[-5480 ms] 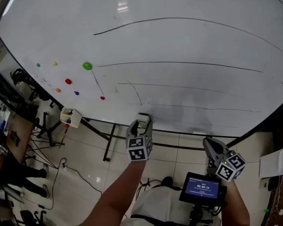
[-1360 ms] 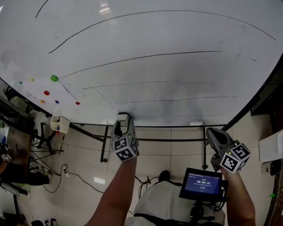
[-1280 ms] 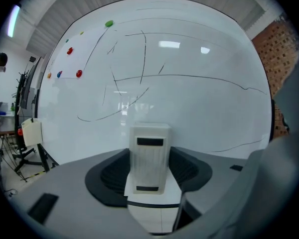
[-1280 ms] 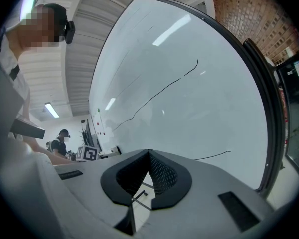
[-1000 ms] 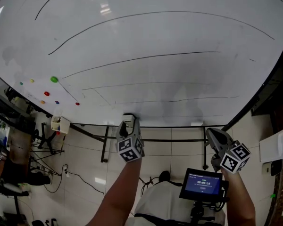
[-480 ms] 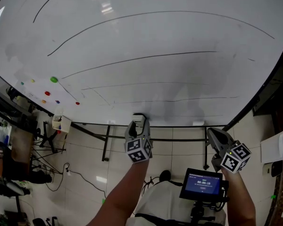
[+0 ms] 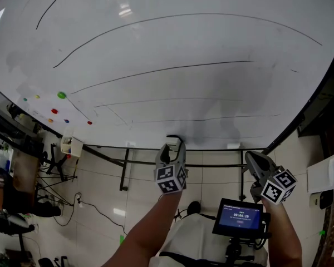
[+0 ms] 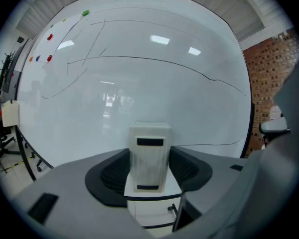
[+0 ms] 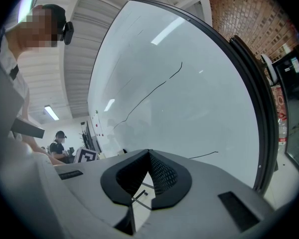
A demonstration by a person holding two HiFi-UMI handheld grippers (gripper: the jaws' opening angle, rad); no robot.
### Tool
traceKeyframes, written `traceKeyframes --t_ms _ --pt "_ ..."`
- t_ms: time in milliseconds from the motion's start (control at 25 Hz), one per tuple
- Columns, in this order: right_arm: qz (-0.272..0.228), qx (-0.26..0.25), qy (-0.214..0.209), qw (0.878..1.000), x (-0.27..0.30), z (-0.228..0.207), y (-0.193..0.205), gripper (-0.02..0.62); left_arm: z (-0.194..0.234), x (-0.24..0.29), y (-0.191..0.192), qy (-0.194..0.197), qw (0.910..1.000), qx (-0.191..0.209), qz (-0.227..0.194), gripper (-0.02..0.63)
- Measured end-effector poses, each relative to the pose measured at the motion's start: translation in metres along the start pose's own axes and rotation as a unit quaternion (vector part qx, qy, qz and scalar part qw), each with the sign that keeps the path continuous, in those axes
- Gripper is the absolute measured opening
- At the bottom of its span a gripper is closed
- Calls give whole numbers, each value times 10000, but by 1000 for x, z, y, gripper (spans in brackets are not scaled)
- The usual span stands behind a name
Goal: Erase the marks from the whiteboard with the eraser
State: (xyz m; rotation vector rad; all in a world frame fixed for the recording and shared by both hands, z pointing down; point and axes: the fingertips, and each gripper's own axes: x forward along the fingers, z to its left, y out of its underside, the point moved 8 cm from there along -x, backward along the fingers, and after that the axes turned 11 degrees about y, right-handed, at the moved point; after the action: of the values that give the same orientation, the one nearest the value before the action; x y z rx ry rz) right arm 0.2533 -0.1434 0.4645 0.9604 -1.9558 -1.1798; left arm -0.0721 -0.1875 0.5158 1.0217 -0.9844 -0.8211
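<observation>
The left gripper (image 7: 175, 147) is clamped on the eraser (image 8: 149, 156), its dark pads pressing the block's two long sides; the right gripper (image 7: 255, 163) is closed on nothing and hangs low, off to the right, clear of the whiteboard (image 7: 183, 38). The eraser sits at the board's lower edge, below the lowest of the long black lines (image 7: 172, 68); whether it touches the surface cannot be told.

The likeliest trouble is slip: the pads hold the eraser only by friction on its smooth sides, so a hard push against the board could drive it back between the jaws or twist it out. A narrow end contact would also wipe only a thin strip, leaving streaks across the long, widely spaced lines. A sweep carried far left might knock the coloured magnets (image 7: 61, 95).

The eraser is a pale oblong block; its long axis runs along the gripper's reach, its far end pointing away from the jaws towards the lower board; a broad face with two dark slots faces the gripper's camera.
</observation>
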Motion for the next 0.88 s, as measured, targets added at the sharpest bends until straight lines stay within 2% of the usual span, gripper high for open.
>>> traceKeyframes --t_ms 240,360,480,640,800,880 --pt "-3 -1 18 10000 -3 -5 -2 17 -34 14 9 455 9988 78 179 278" --pt "-15 2 64 10000 -6 -11 -5 17 -49 21 14 770 9961 276 341 278" --pt "-32 17 87 10000 -8 -14 -7 17 -53 18 14 839 9948 446 368 277" --pt "-73 13 62 10000 -9 -17 -10 17 -36 -1 10 527 9969 534 254 276" --pt "-52 24 10 10000 -8 -17 -8 17 -5 -9 5 -98 9995 268 139 276" --pt "-39 19 -15 10000 -9 -16 -8 17 1 -7 1 -278 9995 166 54 276"
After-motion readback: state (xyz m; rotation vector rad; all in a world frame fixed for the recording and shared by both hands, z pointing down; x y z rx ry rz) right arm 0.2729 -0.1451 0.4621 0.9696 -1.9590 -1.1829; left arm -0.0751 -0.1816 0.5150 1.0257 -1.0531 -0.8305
